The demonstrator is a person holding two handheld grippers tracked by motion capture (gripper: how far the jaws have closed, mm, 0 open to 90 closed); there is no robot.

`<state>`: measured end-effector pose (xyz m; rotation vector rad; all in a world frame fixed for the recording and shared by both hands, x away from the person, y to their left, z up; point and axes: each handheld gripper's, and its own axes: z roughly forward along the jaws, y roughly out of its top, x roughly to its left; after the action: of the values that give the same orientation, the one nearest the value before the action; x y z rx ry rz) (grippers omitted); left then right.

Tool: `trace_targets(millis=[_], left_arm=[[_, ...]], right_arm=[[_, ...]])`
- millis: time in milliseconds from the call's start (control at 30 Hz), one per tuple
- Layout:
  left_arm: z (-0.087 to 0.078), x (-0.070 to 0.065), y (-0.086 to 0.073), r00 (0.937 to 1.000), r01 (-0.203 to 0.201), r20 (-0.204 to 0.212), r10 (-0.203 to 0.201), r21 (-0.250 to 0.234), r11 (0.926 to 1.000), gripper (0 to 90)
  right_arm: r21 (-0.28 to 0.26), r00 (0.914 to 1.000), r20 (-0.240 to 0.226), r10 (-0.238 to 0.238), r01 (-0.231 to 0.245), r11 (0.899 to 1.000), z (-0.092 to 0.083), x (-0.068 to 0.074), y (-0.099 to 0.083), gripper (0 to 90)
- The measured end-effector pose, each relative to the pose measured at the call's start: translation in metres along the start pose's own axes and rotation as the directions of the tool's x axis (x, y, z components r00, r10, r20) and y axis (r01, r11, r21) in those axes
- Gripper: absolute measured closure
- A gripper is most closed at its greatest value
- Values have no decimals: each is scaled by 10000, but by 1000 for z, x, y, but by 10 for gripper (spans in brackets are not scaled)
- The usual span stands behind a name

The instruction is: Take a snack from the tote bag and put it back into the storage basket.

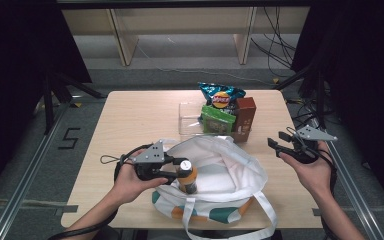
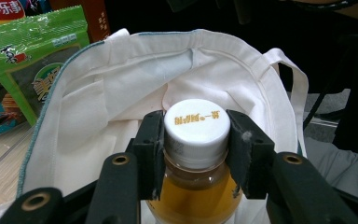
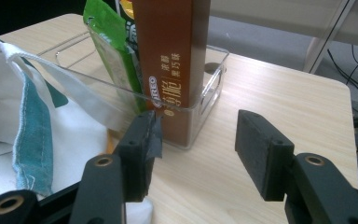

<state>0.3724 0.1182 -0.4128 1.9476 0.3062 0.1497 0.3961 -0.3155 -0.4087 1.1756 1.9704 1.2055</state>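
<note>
From the high view, the left gripper [image 1: 176, 168] pinches one bottle [image 1: 187, 177] of amber drink at its neck, just over the mouth of the white tote bag [image 1: 230, 172], which lies slumped at the near edge of the worktop [image 1: 130, 120]. The bottle looks full, so I judge it fairly heavy for its size, and the smooth plastic could slip; the ridge under the cap is the sensible place to hold. The bag is soft cloth and will sag rather than stand. The right gripper [image 1: 281, 141] hovers near the right edge of the worktop, its fingers spread around nothing. Toward the far edge stands one clear bin [image 1: 190, 120] with three packs in it: one blue chip bag [image 1: 221, 96], one green packet [image 1: 216, 119] and one brown box [image 1: 245, 116].

In the left gripper view, the fingers [image 2: 150, 149] press from both sides on the bottle [image 2: 196, 186] just below its white cap [image 2: 196, 126], with the bag's [image 2: 121, 107] open mouth behind. The grip looks centred and the bottle upright.

In the right gripper view, the fingers [image 3: 261, 149] stand well apart and empty above bare worktop [image 3: 270, 93]. Just beyond them are the clear bin's [image 3: 209, 93] corner, the brown box [image 3: 170, 60] and the green packet [image 3: 112, 42], both upright inside; the bag's rim [image 3: 28, 102] lies to the left.
</note>
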Motion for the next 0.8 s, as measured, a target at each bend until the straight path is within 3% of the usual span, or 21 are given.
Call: trace_targets(millis=[33,67,133,467,533,600,633,667,800], left_arm=[[0,1,0,9999,-99,66,99,-10,10000,587],[1,2,1,9999,-118,85,118,26,9999,587],[1,2,1,9997,-189,135,188,63,9998,586],[2,8,4,9982,-267,540,255,224,9994,587],[3,11,5,9963,-440,742,423,207,9988,587],[3,12,5,9960,-473,777,450,286,9985,587],[3,12,5,9968,-278,757,254,304,9992,587],[3,13,6,9953,-500,847,473,306,9983,587],[3,13,6,9951,-495,867,465,329,9982,587]], right_arm=[[-4,9998,-45,-177,177,9998,0,-1,0,492],[92,9999,-41,124,-123,9999,0,2,0,493],[-116,9989,62,-459,460,9989,1,-2,0,492],[-69,9995,33,-311,311,9995,1,-1,1,492],[-102,9990,68,-434,435,9990,1,-2,0,492],[-124,9991,26,-429,429,9990,1,-2,0,493],[-106,9991,21,-414,414,9991,1,-2,0,492],[-117,9991,32,-434,434,9990,2,-2,0,492],[-125,9990,49,-444,445,9989,2,-2,0,492]])
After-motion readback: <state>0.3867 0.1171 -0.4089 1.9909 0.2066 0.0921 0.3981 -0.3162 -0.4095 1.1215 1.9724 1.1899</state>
